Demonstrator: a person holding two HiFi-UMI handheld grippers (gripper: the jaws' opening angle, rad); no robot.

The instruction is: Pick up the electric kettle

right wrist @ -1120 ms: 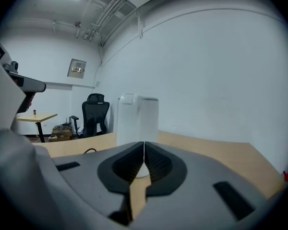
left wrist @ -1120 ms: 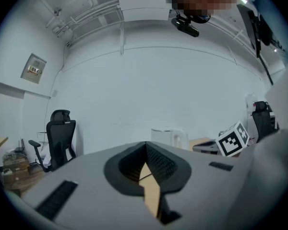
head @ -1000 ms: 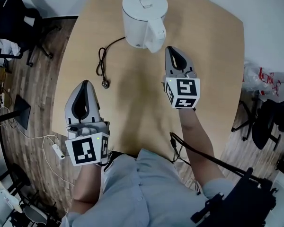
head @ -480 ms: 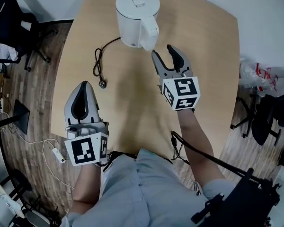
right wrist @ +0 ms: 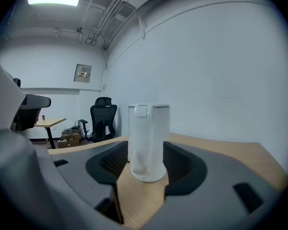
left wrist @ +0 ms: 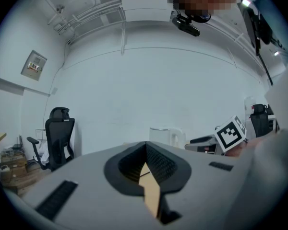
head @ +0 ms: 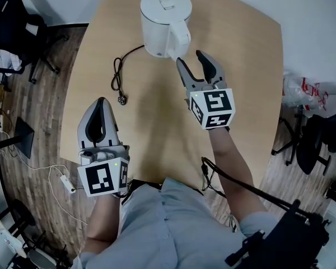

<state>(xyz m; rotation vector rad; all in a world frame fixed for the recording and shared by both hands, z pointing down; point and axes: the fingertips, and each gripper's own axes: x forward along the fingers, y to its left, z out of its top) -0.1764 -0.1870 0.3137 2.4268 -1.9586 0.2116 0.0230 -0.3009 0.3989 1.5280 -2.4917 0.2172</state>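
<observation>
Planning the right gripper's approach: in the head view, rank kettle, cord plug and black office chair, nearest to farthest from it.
1. Electric kettle, just ahead of the right gripper; its jaws have just been opening, nothing between them yet.
2. Cord plug, on the table, left.
3. Office chair, on the floor, far left.

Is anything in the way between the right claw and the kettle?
Nothing visible. The right gripper, jaws just opened and empty, faces the kettle across the table; the cord lies aside.
</observation>
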